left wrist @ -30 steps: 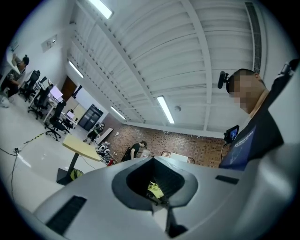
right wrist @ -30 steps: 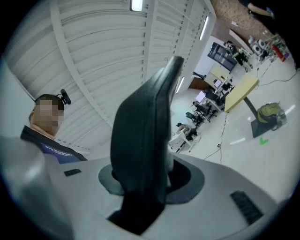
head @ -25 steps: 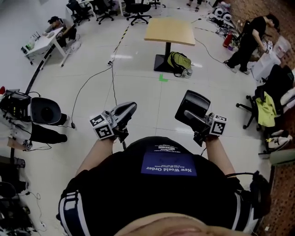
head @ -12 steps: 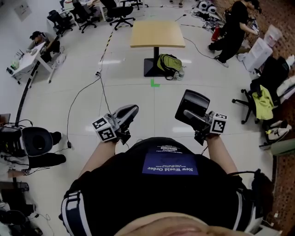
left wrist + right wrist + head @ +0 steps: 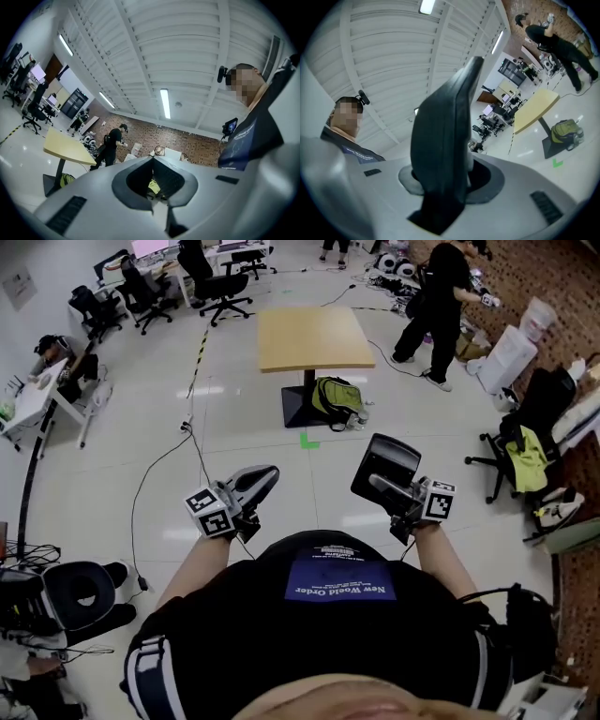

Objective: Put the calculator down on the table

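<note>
1. Closest in on the head view, the wearer's black shirt [image 5: 319, 634] fills the bottom edge, and both forearms reach forward over the pale floor [image 5: 112, 474].
2. The left gripper [image 5: 265, 474] is out front on the left, jaws together and carrying nothing. The left gripper view agrees: the left gripper [image 5: 152, 158] shows its tips meeting, with only the moulded hollow behind them.
3. Over to the right gripper [image 5: 377, 483], and it is clamped on the calculator [image 5: 386, 461], a dark slab standing up out of the jaws and tilted away from the wearer.
4. In the right gripper view the calculator [image 5: 443, 136] is seen edge-on, rising straight up from the right gripper [image 5: 450, 180], with both jaws pressing on its lower end.
5. So the calculator is up in the air above the floor, well apart from the table [image 5: 314, 337].
6. Just ahead of the grippers, a small green mark [image 5: 308, 440] sits on the floor.
7. Off to the right stands a chair [image 5: 497, 460] with a yellow-green jacket [image 5: 527, 460] draped over it.
8. Further on, a green backpack [image 5: 336, 397] lies right against the table's black base.
9. The table itself has a wooden top on a single dark pedestal.
10. Beyond it to the right, a person [image 5: 436, 296] in black stands leaning forward.
11. At the far left, office chairs [image 5: 220, 292] and a desk [image 5: 28, 399] line the room.
</note>
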`<act>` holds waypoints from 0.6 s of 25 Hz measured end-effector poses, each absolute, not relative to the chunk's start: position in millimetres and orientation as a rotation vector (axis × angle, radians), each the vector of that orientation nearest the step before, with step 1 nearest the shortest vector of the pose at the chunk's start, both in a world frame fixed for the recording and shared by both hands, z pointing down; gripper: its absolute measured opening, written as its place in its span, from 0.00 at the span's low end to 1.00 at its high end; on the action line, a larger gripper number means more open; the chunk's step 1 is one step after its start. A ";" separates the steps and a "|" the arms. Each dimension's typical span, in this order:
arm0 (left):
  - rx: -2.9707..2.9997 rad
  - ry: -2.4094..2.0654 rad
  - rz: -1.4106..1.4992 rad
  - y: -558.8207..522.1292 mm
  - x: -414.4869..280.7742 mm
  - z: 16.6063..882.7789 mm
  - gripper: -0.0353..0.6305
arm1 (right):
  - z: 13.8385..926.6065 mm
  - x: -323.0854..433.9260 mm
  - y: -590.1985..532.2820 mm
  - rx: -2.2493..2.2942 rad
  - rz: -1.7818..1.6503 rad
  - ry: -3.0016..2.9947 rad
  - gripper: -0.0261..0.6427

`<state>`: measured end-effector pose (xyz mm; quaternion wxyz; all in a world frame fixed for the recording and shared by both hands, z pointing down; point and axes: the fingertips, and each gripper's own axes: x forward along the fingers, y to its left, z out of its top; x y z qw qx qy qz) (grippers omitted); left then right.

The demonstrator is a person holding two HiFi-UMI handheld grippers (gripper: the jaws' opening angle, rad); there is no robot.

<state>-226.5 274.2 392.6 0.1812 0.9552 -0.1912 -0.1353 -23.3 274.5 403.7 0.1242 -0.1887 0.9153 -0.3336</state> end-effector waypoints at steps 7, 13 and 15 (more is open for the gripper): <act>2.642 -0.585 -0.402 212.3 -245.4 407.5 0.06 | 420.6 -35.2 197.4 -0.557 -1.051 2.700 0.25; 2.615 -0.739 -0.371 153.8 -243.8 419.7 0.06 | 436.1 -39.8 116.0 -0.373 -1.094 2.712 0.25; 2.619 -0.803 -0.375 123.8 -223.0 411.0 0.06 | 434.1 -27.9 81.0 -0.286 -1.095 2.739 0.25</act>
